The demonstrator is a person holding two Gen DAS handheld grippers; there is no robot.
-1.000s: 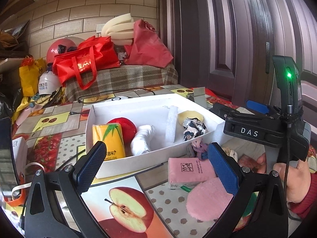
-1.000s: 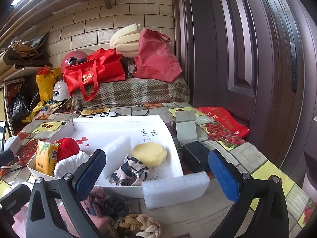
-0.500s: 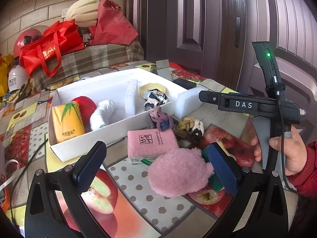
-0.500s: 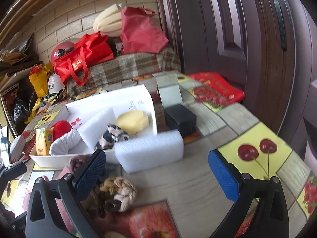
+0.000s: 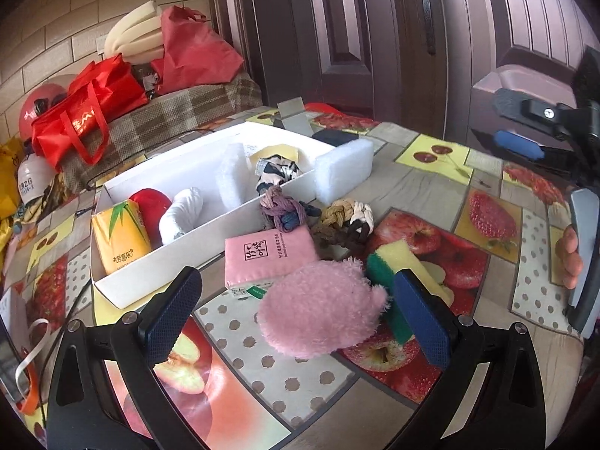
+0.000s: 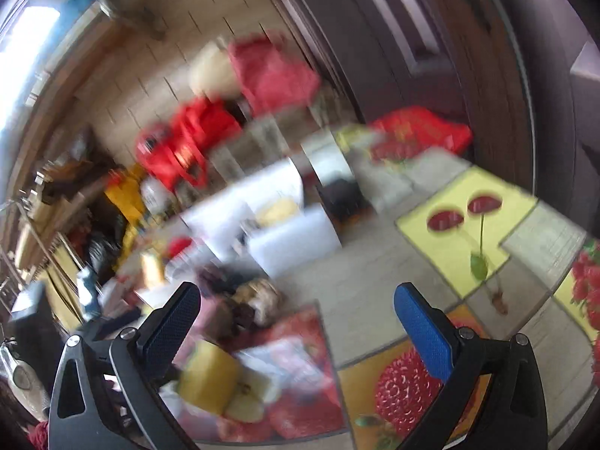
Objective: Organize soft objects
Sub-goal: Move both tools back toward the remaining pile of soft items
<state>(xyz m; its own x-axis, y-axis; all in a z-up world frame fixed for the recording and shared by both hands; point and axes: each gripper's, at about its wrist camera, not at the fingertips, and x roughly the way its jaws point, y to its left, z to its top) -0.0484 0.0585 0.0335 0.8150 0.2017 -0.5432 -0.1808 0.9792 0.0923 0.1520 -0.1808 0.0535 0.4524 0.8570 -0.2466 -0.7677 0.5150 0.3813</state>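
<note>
The left hand-held gripper [image 5: 296,315] gapes wide around the pink fluffy pad [image 5: 322,307] (not squeezing it); the right hand-held gripper [image 6: 296,315] hangs wide open, empty.

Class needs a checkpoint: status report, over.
Left gripper open, jaws either side of pink fluffy mitt. Right gripper open, empty, view blurred. Sponge crowds mitt's right.

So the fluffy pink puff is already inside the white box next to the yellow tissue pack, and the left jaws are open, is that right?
Not quite. The fluffy pink puff is not inside the white box; it lies on the fruit-print tablecloth in front of it, between the open jaws of the left gripper. The yellow tissue pack is in the box. The left wrist view shows this.
</note>
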